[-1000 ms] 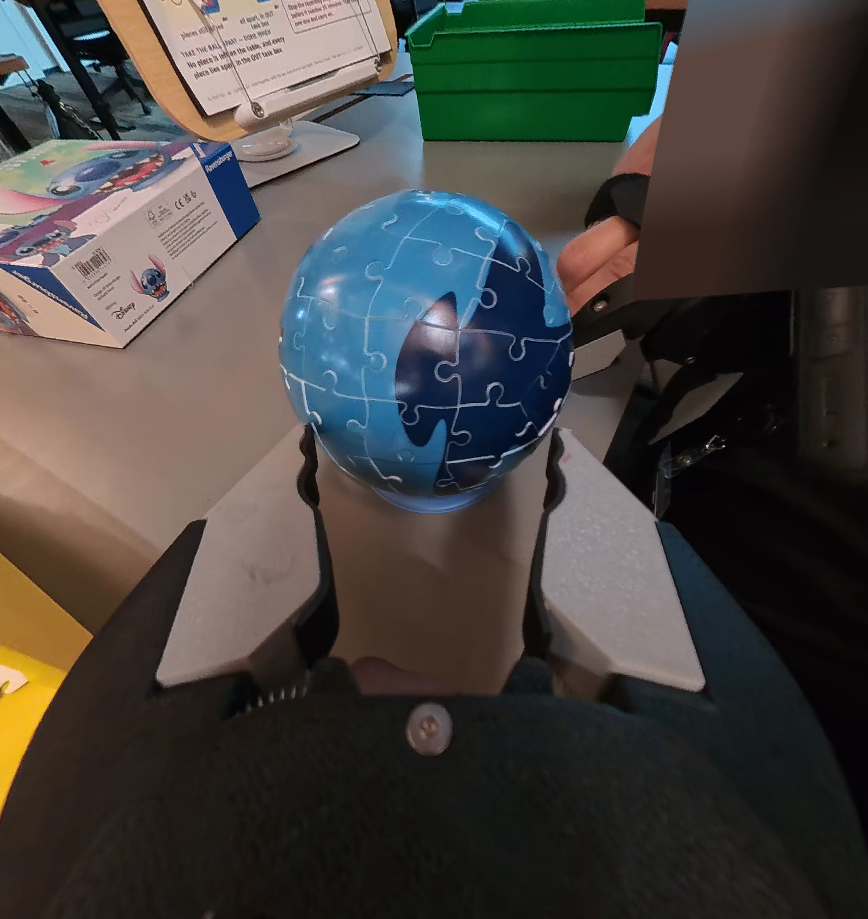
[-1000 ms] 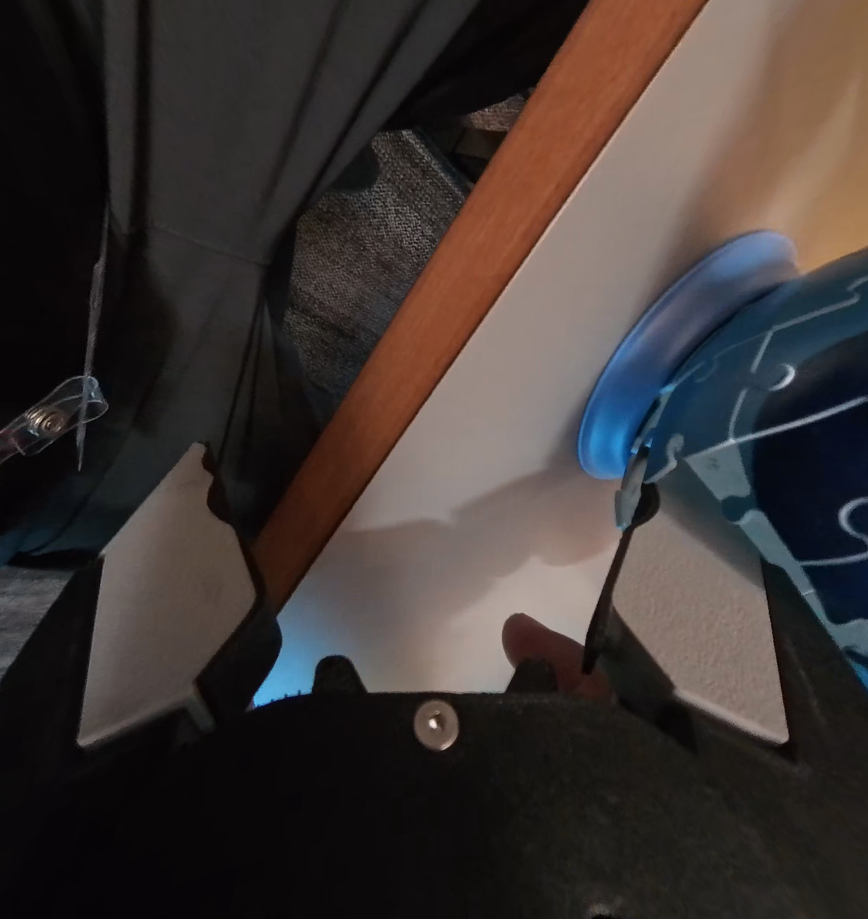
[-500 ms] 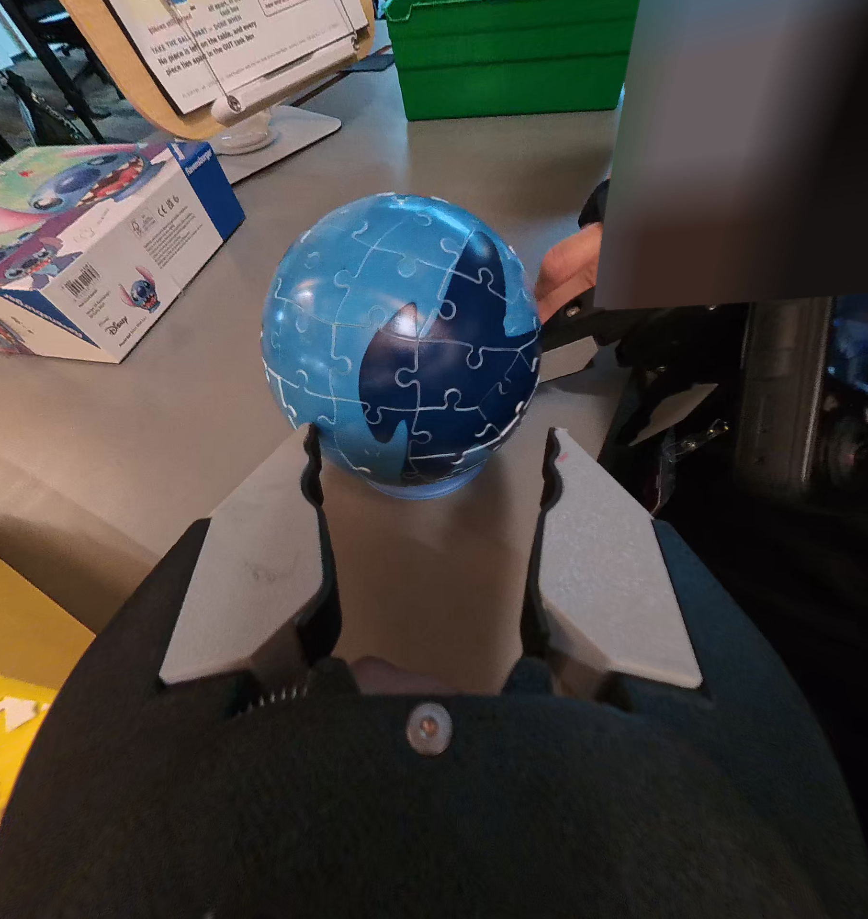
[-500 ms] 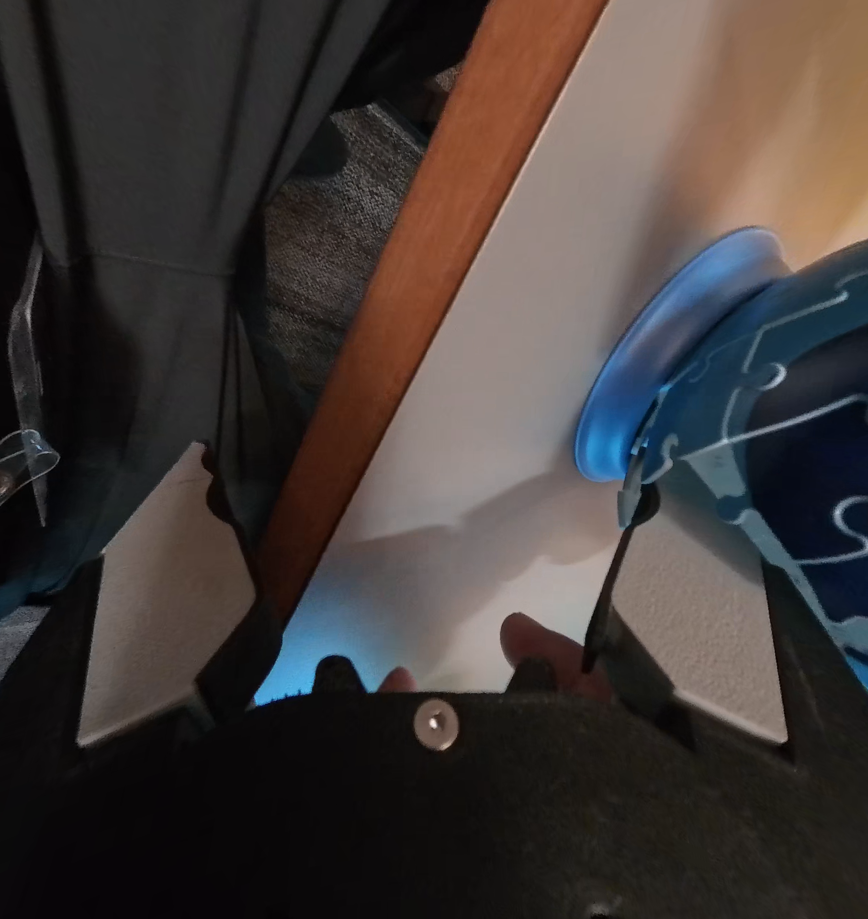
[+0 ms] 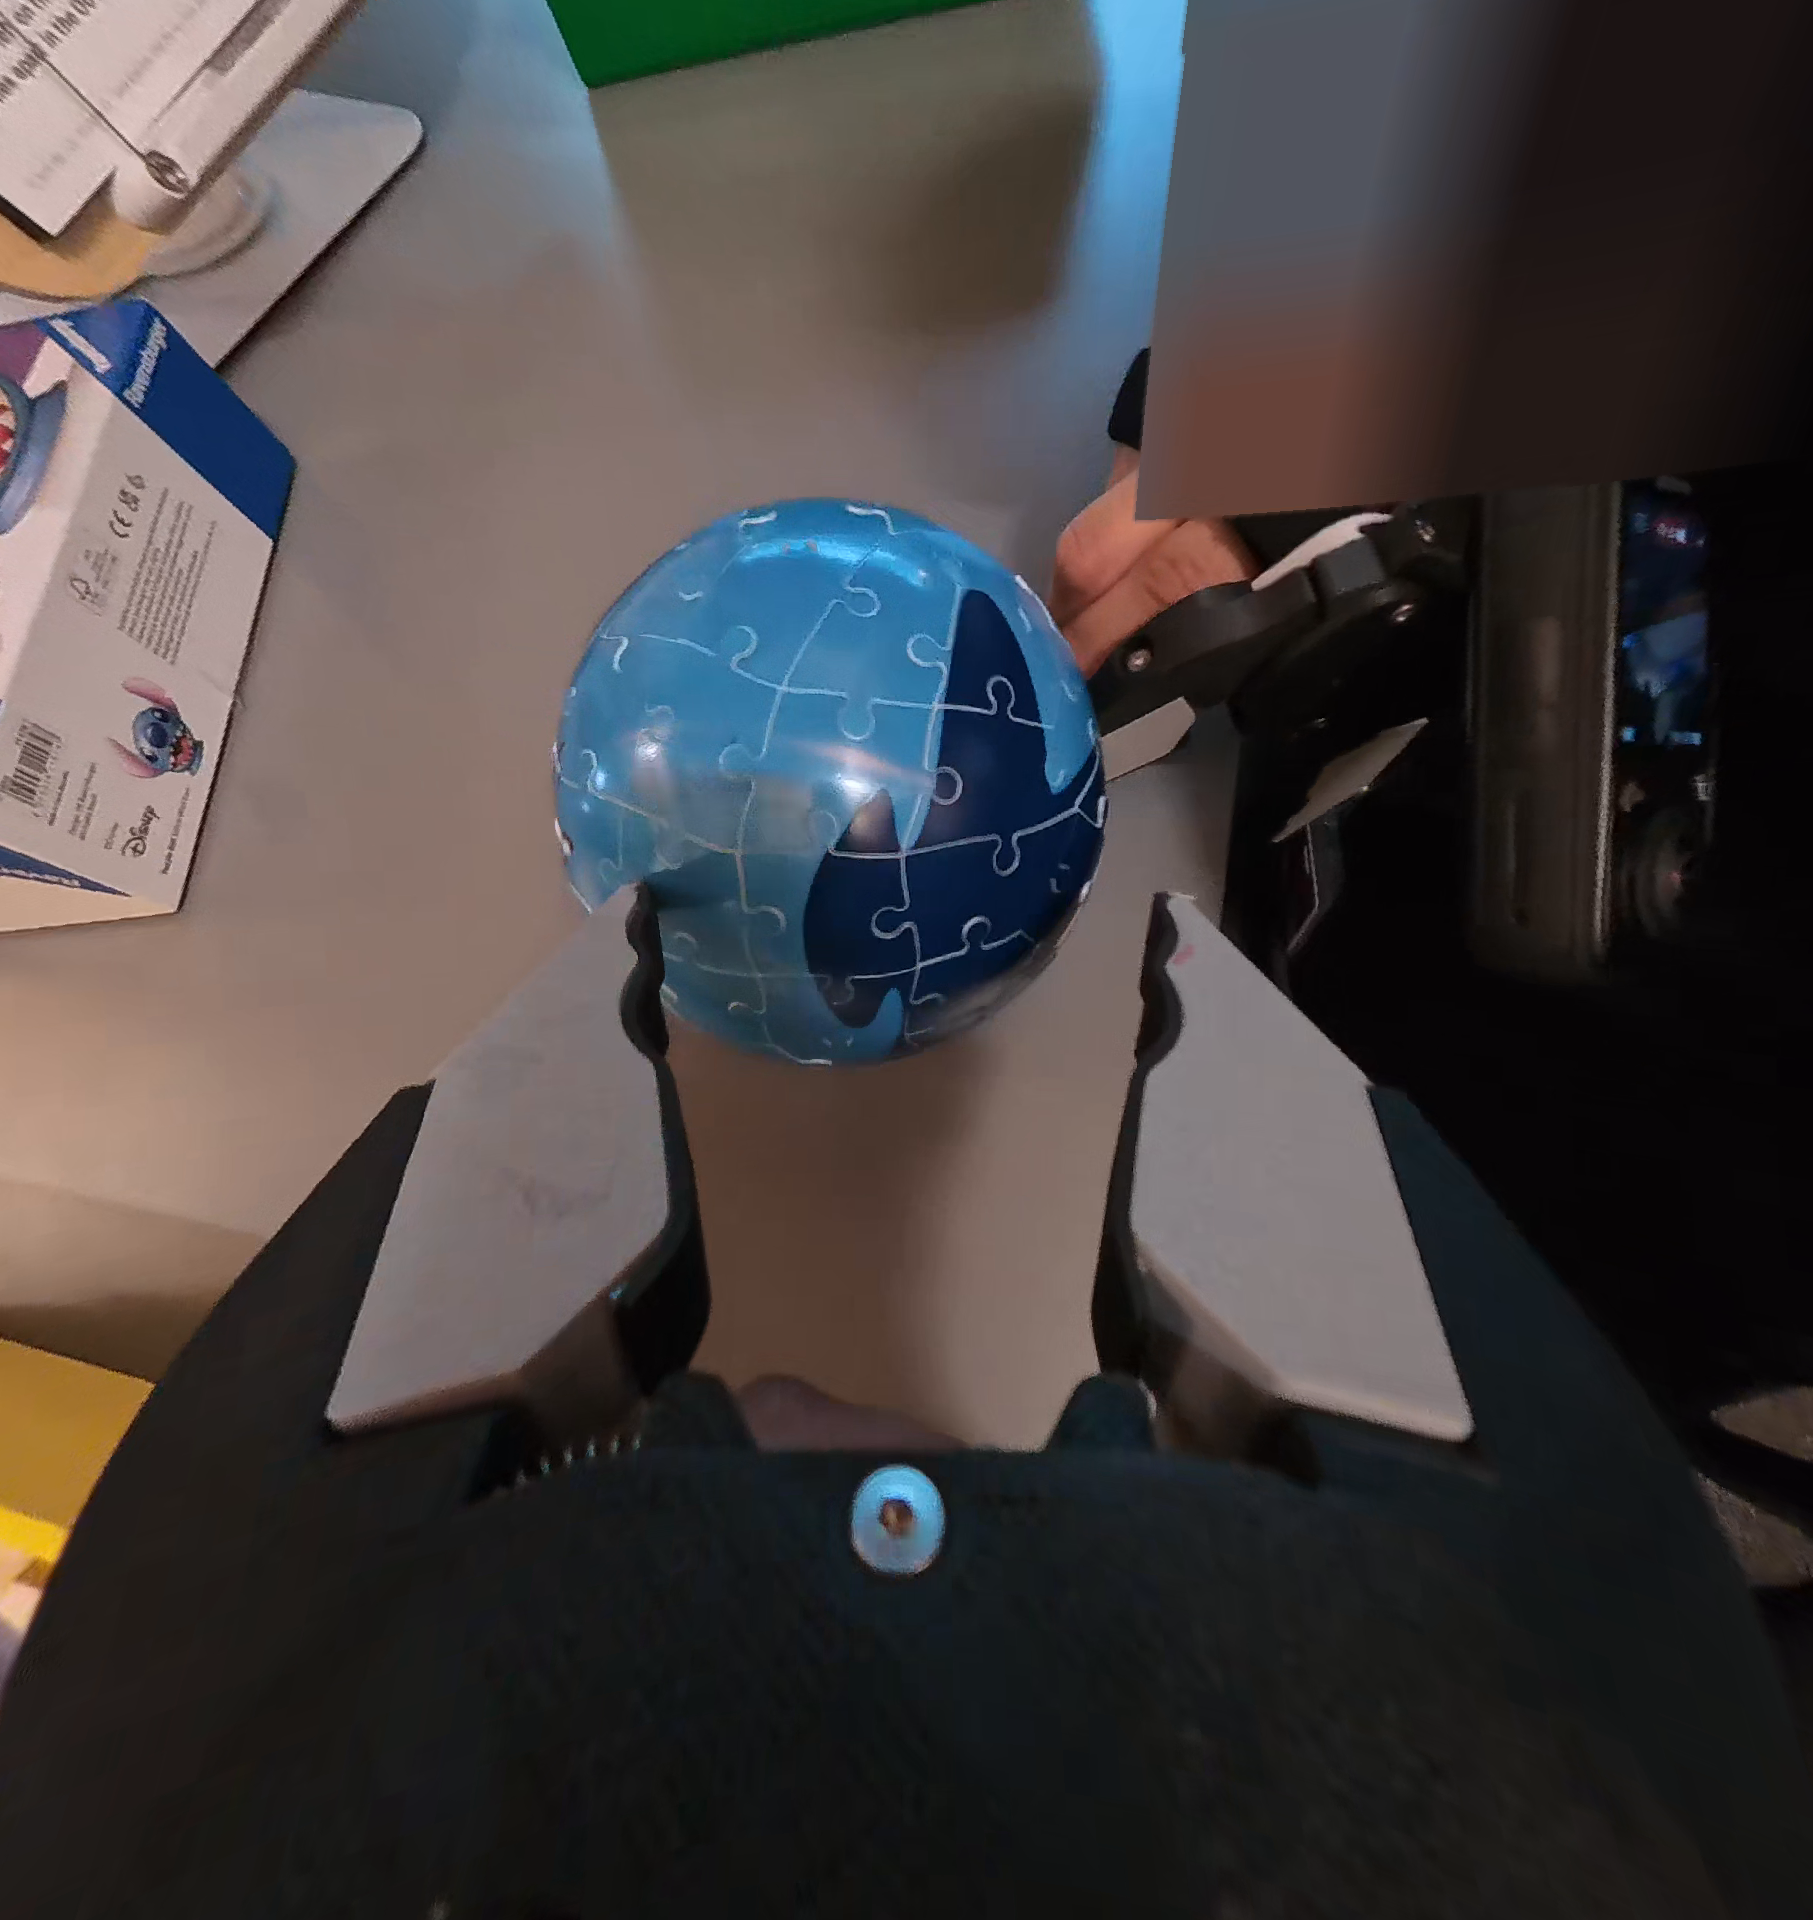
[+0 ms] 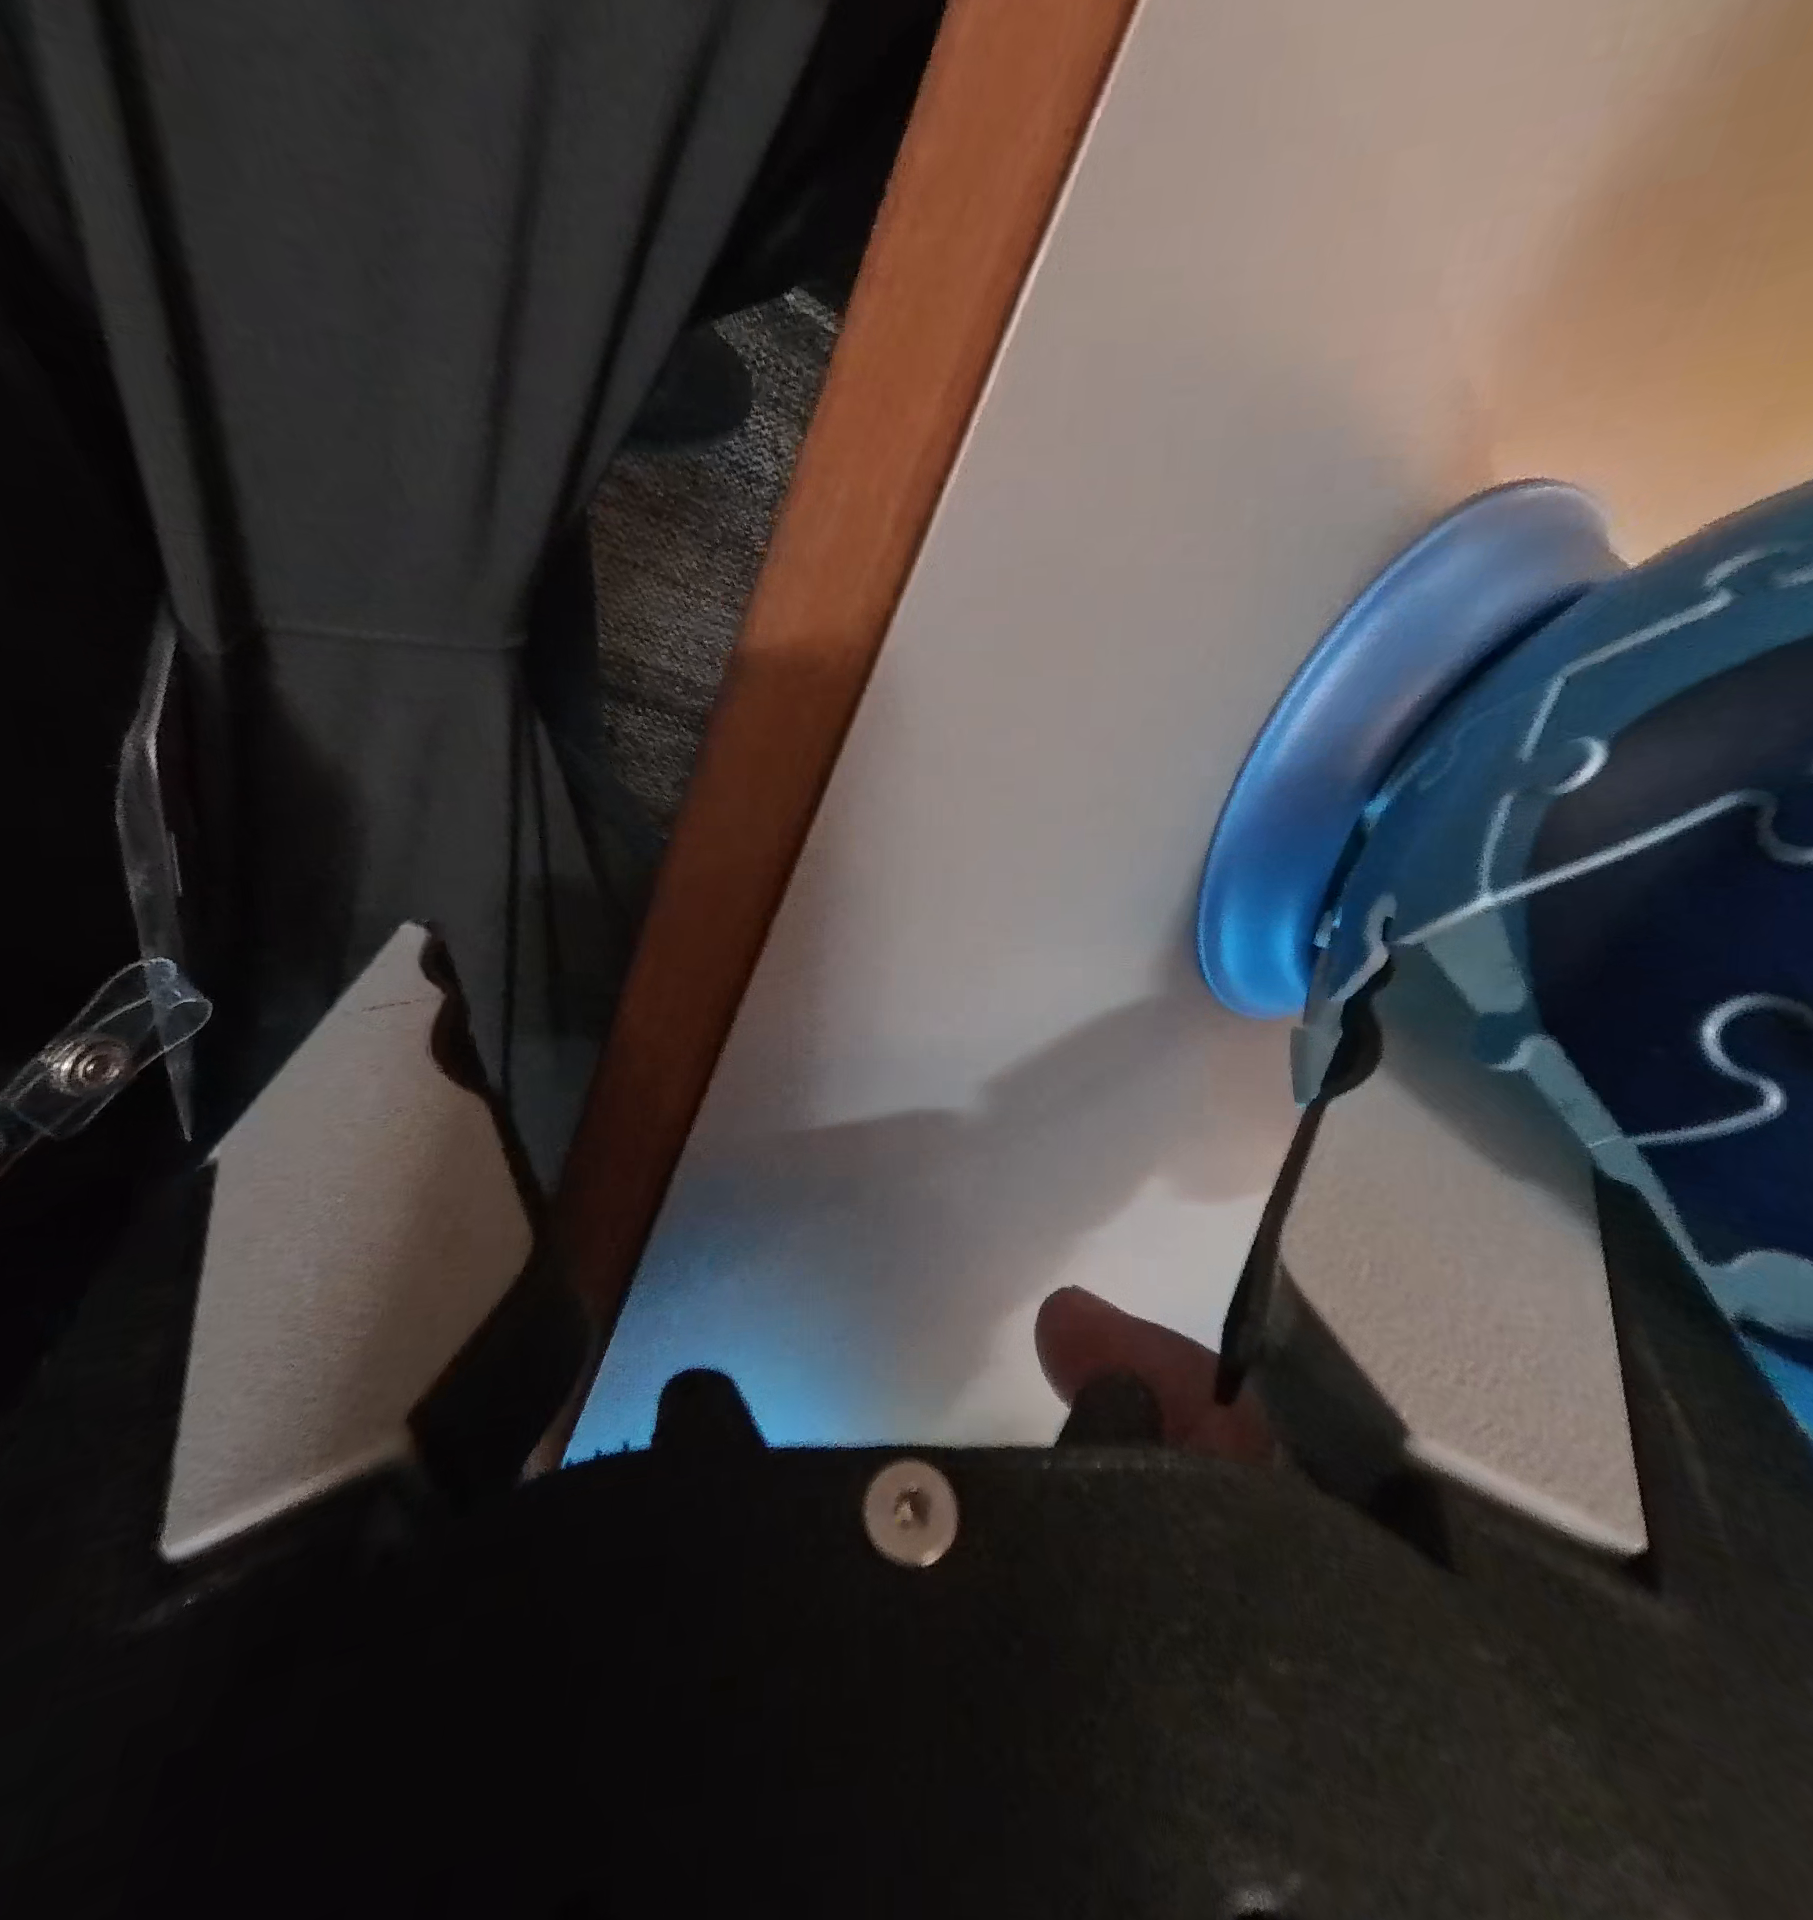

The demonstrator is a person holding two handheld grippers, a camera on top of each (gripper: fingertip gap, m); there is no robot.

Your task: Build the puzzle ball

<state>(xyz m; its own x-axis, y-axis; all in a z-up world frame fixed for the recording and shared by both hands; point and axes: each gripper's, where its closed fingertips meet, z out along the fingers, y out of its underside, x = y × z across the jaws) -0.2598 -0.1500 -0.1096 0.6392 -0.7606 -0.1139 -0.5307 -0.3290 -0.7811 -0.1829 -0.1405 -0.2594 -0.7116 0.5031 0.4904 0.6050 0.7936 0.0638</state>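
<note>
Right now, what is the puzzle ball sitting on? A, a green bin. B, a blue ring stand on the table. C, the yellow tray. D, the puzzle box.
B: in the right wrist view the puzzle ball rests on a blue ring stand on the pale table, with the open right gripper beside it.

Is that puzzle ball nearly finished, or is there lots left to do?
Nearly finished, apparently. The puzzle ball shows a closed blue shell on its visible side, sitting on its stand. The left gripper and right gripper are open, holding nothing. Its far side is hidden.
</note>
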